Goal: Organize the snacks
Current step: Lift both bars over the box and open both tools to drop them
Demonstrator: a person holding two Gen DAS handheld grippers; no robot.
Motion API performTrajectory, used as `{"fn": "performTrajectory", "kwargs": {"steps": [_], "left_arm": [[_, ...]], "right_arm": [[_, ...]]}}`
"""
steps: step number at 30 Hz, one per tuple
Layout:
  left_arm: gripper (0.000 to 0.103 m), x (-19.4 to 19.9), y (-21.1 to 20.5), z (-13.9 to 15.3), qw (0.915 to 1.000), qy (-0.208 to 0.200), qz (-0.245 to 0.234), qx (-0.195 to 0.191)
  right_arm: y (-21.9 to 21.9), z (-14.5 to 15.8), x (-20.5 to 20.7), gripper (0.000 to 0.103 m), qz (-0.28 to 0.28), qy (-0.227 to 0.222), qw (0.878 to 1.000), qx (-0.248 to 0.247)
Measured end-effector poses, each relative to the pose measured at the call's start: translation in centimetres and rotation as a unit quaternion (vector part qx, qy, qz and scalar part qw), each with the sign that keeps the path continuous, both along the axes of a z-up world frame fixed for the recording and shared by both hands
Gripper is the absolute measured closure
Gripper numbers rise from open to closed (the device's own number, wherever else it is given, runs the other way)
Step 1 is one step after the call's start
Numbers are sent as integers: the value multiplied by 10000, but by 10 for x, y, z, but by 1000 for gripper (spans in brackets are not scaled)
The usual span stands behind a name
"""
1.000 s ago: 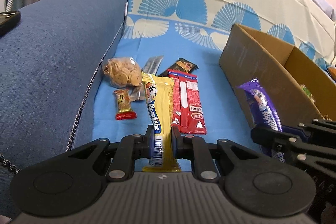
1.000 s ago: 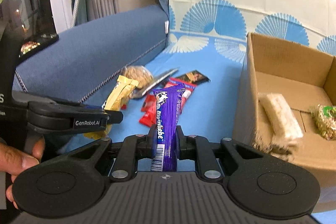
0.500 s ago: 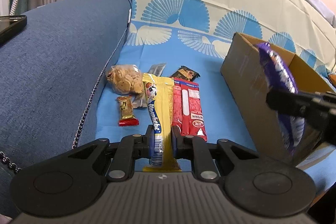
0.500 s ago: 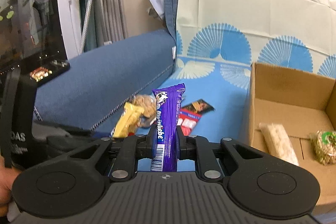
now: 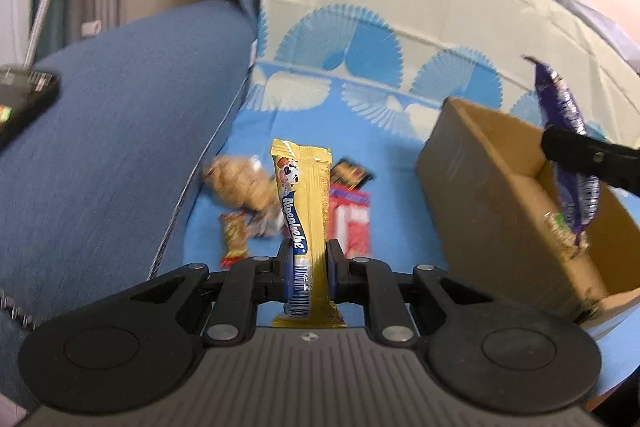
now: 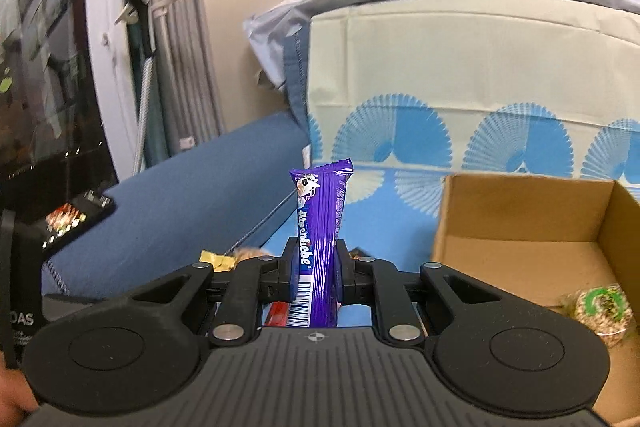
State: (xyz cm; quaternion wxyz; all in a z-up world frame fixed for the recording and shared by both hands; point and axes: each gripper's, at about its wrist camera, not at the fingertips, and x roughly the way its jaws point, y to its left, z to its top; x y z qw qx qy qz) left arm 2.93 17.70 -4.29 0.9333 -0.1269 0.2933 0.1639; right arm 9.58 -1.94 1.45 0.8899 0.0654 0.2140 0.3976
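Over sofa, left tongs (image 5: 307,259) clamp yellow bar (image 5: 302,203), right tongs (image 6: 315,263) clamp purple bar (image 6: 318,227) nr box (image 6: 520,239).

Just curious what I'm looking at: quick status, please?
Left gripper shut on yellow candy pack. Right gripper shut on purple candy pack, beside cardboard box. Nothing in the way.

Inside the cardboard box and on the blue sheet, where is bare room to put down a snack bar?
The cardboard box floor is bare along its back wall and left side; only a green-labelled snack lies near its front right. On the blue sheet, the strip between the red packets and the box is free. Left of that, beside the blue armrest, loose snacks crowd together.
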Motion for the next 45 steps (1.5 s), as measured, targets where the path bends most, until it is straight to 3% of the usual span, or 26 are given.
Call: {"fn": "performTrajectory", "kwargs": {"steps": [12,24,33,45], "left_arm": [[86,56,-69,70,9938,-779,-778,152],[86,124,-156,108,9801,-1196,-1587,10],[86,142,-181,121,9735,-1390,-1816,-39],[86,144,-179,127,9717,-1456,-1856,-77]], "right_arm": [[-59,16,39,86,-1203,266,9910,526],[-139,6,76,86,-2735,758,9555,812],[-158,2,76,86,-3046,707,9458,873],[-153,3,72,86,-3040,536,9477,806]]}}
